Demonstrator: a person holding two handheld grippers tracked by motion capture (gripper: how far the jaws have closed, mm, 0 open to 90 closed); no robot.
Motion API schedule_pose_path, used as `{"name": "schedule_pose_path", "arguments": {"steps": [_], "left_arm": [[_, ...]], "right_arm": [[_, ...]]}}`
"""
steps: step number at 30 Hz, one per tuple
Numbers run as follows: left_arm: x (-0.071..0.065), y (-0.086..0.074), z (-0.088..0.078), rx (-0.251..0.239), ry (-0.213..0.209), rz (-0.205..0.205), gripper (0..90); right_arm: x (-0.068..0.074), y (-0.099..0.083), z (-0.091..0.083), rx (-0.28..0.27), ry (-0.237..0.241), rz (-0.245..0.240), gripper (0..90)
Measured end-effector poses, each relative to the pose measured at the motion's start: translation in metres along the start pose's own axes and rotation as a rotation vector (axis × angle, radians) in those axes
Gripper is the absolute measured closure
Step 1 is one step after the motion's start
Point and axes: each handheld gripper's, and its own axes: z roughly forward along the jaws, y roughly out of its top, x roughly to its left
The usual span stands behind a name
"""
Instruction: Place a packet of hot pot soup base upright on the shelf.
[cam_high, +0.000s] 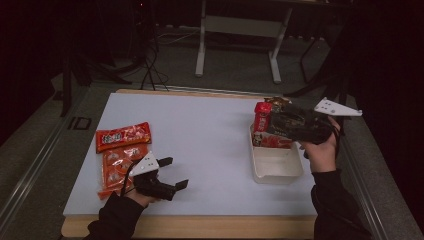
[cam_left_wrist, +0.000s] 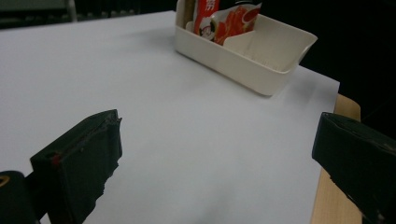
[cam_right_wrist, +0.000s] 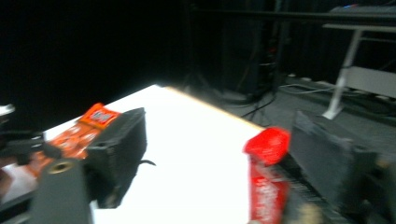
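Note:
A cream plastic bin stands on the right of the white mat. A red snack pack stands upright at the bin's far end, with a red-and-white pouch beside it. My right gripper hovers over that end of the bin and points left. Its jaws stand wide in the right gripper view, and the red pack sits close to the right jaw, not squeezed. My left gripper rests low near the front left, open and holding nothing. It faces the bin.
Orange snack packs lie at the mat's left side, just beyond the left hand, and also show in the right gripper view. The wooden table edge runs along the front. Table legs and cables stand on the floor behind.

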Motion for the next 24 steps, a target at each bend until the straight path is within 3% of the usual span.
{"name": "schedule_pose_path", "arguments": {"steps": [6, 8, 11, 24], "left_arm": [[0.004, 0.005, -0.006, 0.046, 0.036, -0.044, 1.9], [0.006, 0.005, -0.009, 0.040, 0.025, -0.055, 1.9], [0.007, 0.005, -0.011, 0.048, 0.021, -0.040, 1.9], [0.006, 0.010, -0.016, 0.065, 0.038, -0.020, 3.5]], "right_arm": [[0.026, -0.013, 0.005, 0.003, 0.082, 0.012, 13.0], [0.033, -0.018, 0.004, -0.003, 0.096, 0.003, 12.9], [0.039, -0.025, 0.004, 0.012, 0.096, -0.002, 13.9], [0.063, -0.056, -0.005, 0.071, 0.173, 0.016, 14.3]]}}
